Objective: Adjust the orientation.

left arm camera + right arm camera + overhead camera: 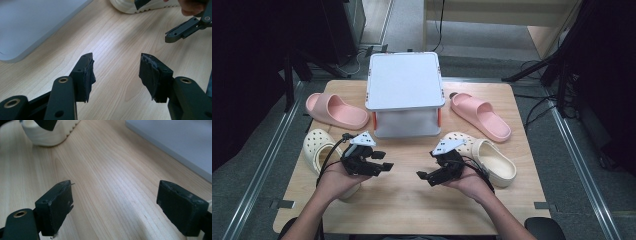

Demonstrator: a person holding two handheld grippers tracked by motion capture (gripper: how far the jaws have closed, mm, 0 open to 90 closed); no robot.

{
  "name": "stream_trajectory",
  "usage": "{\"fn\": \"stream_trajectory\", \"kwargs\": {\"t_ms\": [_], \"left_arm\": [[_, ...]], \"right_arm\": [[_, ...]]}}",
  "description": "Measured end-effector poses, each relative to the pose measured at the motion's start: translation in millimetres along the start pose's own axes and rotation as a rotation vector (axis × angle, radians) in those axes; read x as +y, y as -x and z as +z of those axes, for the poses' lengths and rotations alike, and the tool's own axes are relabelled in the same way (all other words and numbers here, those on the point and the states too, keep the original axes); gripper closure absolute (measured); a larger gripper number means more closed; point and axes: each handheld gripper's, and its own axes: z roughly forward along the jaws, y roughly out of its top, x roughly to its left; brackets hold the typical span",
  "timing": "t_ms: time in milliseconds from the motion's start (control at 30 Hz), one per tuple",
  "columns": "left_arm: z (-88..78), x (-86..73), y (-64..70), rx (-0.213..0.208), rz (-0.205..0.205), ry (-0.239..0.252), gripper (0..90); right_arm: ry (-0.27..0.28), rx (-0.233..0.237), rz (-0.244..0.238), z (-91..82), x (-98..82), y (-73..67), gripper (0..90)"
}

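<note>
My left gripper (pixel 384 160) is held just above the wooden table (pixel 412 210), left of centre, and points right. In its own view my left gripper (pixel 116 57) is open, with bare wood between the jaws. My right gripper (pixel 428 165) faces it from the right, a short gap away, and one of its fingers (pixel 180 31) shows in the left gripper view. In the right gripper view, my right gripper (pixel 115 185) stands open with nothing between the pads. A cream clog (pixel 319 150) lies behind my left hand. A second cream clog (pixel 492 157) lies beside my right hand.
A white two-level stand (pixel 404 80) sits at the back centre of the table. One pink slide (pixel 337 111) lies to its left and another pink slide (pixel 479 116) to its right. The table's edges drop to grey floor, with dark stands on both sides.
</note>
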Motion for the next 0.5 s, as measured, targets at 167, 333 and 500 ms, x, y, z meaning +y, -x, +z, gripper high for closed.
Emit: {"fn": "stream_trajectory", "kwargs": {"t_ms": [167, 333, 500], "left_arm": [[0.7, -1.6, -1.4, 0.012, -0.009, -0.023, 44.6], [-0.5, -1.2, -1.4, 0.02, -0.016, -0.025, 44.3], [-9.1, -2.7, -3.4, 0.031, -0.03, -0.013, 44.3]], "right_arm": [[-0.019, 0.014, 0.036, -0.3, -0.2, 2.7, 14.0], [-0.03, 0.011, 0.045, -1.2, -0.2, 5.5, 17.6], [-0.021, -0.006, 0.039, -3.8, 1.2, 6.6, 19.8]]}}
